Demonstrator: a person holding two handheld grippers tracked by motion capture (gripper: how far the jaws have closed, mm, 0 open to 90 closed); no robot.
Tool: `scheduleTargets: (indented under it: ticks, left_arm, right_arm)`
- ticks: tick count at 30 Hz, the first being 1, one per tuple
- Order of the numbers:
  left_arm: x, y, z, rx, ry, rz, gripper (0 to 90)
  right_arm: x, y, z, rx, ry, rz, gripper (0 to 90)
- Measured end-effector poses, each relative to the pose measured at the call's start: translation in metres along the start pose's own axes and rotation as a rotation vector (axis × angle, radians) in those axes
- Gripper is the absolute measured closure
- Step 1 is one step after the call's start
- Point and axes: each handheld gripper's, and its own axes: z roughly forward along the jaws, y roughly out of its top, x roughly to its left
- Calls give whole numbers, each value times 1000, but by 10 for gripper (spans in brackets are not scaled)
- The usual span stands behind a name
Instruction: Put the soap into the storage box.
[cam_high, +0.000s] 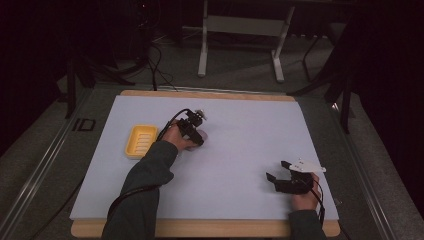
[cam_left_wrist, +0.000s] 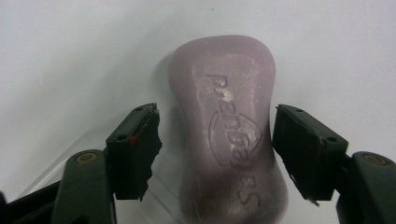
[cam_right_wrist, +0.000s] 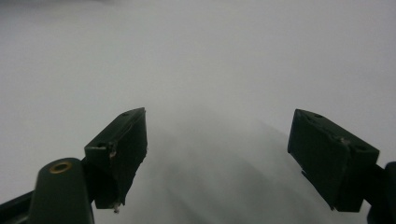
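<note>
A: Right, quick pass, big stuff first. White table (cam_high: 240, 150) with a wood rim, dark room behind. Yellow soap dish (cam_high: 140, 141) sits left of centre, nothing in it.

B: And the soap?

A: Mauve soap bar (cam_left_wrist: 229, 130) lies flat on the table, right of the dish and apart from it. From the high view it's mostly tucked under the left gripper (cam_high: 197, 131).

B: Jaws on it yet?

A: No. In the left gripper view the left gripper (cam_left_wrist: 217, 140) stands spread, one jaw each side of the bar's narrow waist, with a gap showing on both sides. So straddling, not clamped.

B: Right one?

A: Right gripper (cam_high: 277, 172) is parked near the front right corner, well apart from everything. Its own view has the right gripper (cam_right_wrist: 217, 149) spread wide with bare table between the jaws, holding nothing.

B: Step?

A: I'd call it pre-grasp on the soap. Next move probably: squeeze across the waist, lift straight, carry left to the dish. Bar looks smooth and rounded, so a light or off-centre pinch could let it slip.
</note>
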Motion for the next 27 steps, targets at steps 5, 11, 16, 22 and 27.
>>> scheduleTargets:
  ticks: [5, 11, 16, 22, 27]
  left_arm:
    - [-3, 2, 5, 29, 2, 5, 356]
    - [-5, 4, 6, 36, 3, 4, 403]
    - [-5, 6, 6, 53, 3, -2, 439]
    - [-7, 8, 5, 73, 2, -4, 490]
    - [-10, 7, 4, 94, 4, 6, 495]
  right_arm:
    - [0, 0, 0, 0, 1, 0, 195]
    - [0, 0, 0, 1, 1, -1, 194]
    - [0, 0, 0, 1, 2, 0, 193]
    - [0, 0, 0, 1, 2, 0, 193]
    - [0, 0, 0, 3, 2, -2, 193]
